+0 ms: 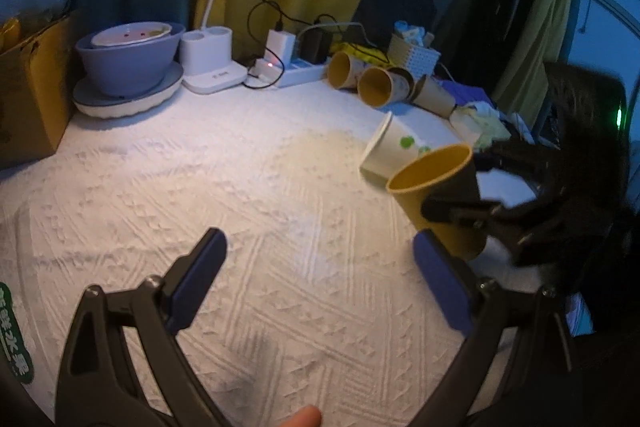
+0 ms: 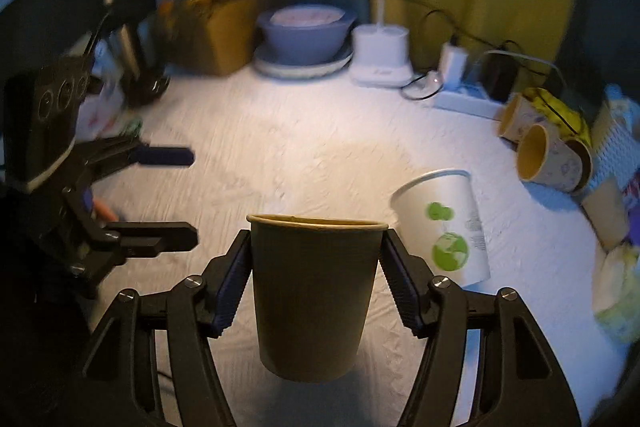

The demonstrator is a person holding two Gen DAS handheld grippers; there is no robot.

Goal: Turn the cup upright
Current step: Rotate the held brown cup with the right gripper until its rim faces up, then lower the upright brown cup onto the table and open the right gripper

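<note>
My right gripper (image 2: pixel 316 275) is shut on a brown paper cup (image 2: pixel 314 291) and holds it mouth up just above the white bedspread. The same cup (image 1: pixel 440 191) shows in the left wrist view, tilted a little, held by the right gripper (image 1: pixel 460 203) at the right. My left gripper (image 1: pixel 320 267) is open and empty over the bedspread, left of the cup; it also shows in the right wrist view (image 2: pixel 176 195). A white cup with green print (image 2: pixel 444 223) lies on its side just behind the brown cup (image 1: pixel 394 147).
Several more paper cups (image 1: pixel 368 77) lie on their sides at the back right by a white basket (image 1: pixel 416 55). A grey bowl on a plate (image 1: pixel 128 63), a lamp base (image 1: pixel 212 63), a power strip (image 1: pixel 296 71) and a cardboard box (image 1: pixel 32 87) line the back.
</note>
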